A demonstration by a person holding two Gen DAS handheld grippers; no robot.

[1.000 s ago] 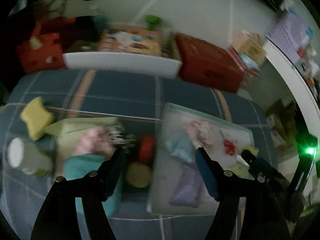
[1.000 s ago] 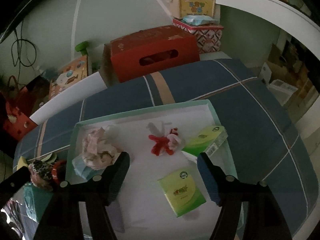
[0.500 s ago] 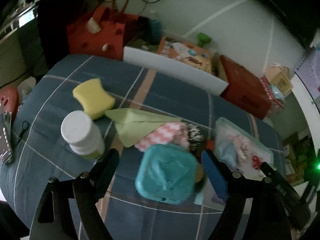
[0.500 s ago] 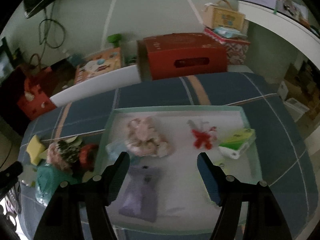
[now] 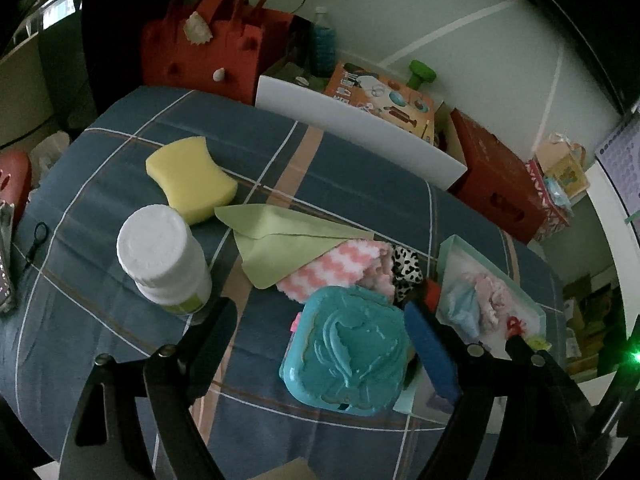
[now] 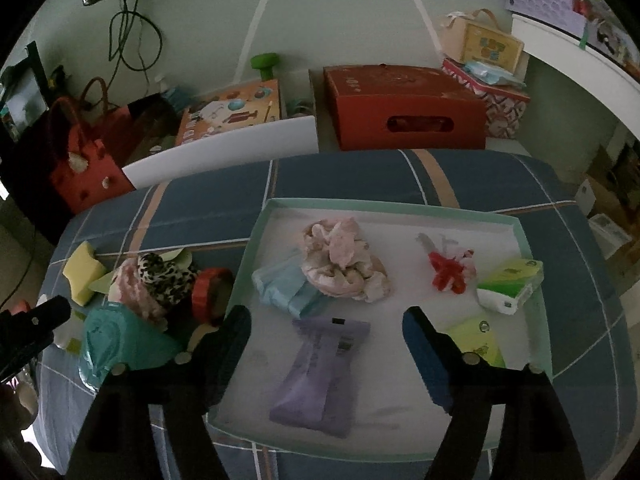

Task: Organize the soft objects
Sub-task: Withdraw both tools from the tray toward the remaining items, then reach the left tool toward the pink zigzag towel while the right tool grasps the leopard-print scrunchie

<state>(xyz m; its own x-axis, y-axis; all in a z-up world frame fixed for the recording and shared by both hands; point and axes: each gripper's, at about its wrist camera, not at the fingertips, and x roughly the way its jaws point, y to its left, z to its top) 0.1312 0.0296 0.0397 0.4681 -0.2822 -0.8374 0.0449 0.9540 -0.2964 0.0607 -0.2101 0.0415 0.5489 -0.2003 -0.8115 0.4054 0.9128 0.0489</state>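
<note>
Right wrist view looks down on a worktop (image 6: 352, 176) draped in blue plaid cloth, with a shallow tray (image 6: 536, 280) taking up most of its right half. Soft things sorted so far lie spread inside it, which seems the point of the tray: a crumpled pink cloth (image 6: 344, 256) overlapping a pale blue packet (image 6: 280, 284), a lilac pouch (image 6: 316, 376) nearest the camera, green tissue packs (image 6: 512, 284) by the right wall and a small red-and-white bundle (image 6: 448, 268).

The right gripper (image 6: 326, 328) hangs over the lilac pouch, its jaws just opened wider and nothing between them.

Just left of the tray sits the unsorted heap, probably gathered there to keep the carry short. In the left wrist view it holds a teal moulded case (image 5: 348, 352), a light green cloth (image 5: 280, 236), a pink zigzag towel (image 5: 344, 268), a leopard-print piece (image 5: 406, 268) and a yellow sponge (image 5: 192, 180); a white-capped bottle (image 5: 160, 256) stands apart. A red object between heap and tray is too hidden to name.

The left gripper (image 5: 320, 328) is spread wide, having just opened further, straddling the teal case without touching it.
</note>
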